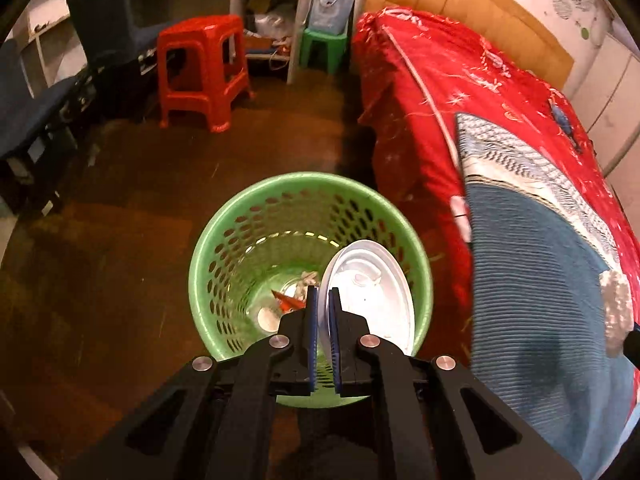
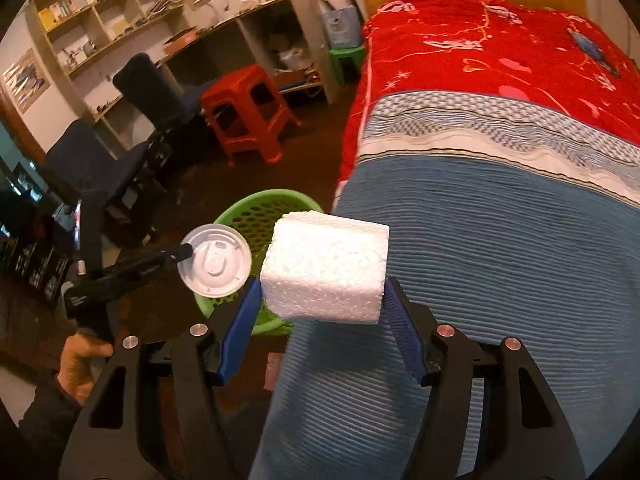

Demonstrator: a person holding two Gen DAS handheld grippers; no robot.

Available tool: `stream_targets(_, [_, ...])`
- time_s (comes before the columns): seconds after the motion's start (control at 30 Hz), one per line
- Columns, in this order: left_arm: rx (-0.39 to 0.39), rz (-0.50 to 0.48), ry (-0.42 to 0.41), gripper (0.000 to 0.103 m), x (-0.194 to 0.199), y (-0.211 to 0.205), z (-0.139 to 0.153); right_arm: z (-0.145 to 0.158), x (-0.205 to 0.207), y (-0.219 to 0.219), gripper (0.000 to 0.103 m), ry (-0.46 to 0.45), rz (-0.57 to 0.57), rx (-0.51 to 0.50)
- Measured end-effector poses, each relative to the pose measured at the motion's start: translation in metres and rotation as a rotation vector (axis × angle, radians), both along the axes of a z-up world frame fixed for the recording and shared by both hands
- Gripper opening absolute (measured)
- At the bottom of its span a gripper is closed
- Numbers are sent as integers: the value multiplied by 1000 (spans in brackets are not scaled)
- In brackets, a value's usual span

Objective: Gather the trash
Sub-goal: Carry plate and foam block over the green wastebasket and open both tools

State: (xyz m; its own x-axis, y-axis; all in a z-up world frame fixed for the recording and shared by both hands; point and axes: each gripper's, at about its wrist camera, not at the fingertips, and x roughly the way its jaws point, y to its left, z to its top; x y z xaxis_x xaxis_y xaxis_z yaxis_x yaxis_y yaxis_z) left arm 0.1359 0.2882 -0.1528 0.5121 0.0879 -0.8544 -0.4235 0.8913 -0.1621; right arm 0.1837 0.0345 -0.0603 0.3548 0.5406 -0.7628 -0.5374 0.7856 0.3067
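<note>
Between my left gripper's (image 1: pixel 323 300) nearly closed jaws I pinch the white plastic lid (image 1: pixel 370 296) by its edge, above the green basket's (image 1: pixel 224 240) mouth. My right gripper's (image 2: pixel 320 292) jaws, spread wide, clamp a white foam block (image 2: pixel 326 268) beside the bed (image 2: pixel 500 240), the basket ahead-left.

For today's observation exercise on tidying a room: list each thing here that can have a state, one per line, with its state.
Left gripper: shut on the lid, above the basket.
Lid: held on edge over the basket mouth.
Basket: upright on the floor, a few scraps at the bottom.
Right gripper: shut on the foam block.
Foam block: held off the bed, not yet over the basket.
Red stool: upright, nothing on it.
</note>
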Motion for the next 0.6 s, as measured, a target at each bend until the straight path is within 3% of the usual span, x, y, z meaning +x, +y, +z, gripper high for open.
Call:
stream_targets(0.1, [-12,7,8,19,1,6,-7,-2,0,14,63,7,15,3])
stream_targets(0.17, [-6,16,7,33,0,8,-9,-3,-1,22,63,11,27,5])
stream_targets(0.6, [-26,109,-55,56,-43,24,7,-17,-4,77,63,53,107,7])
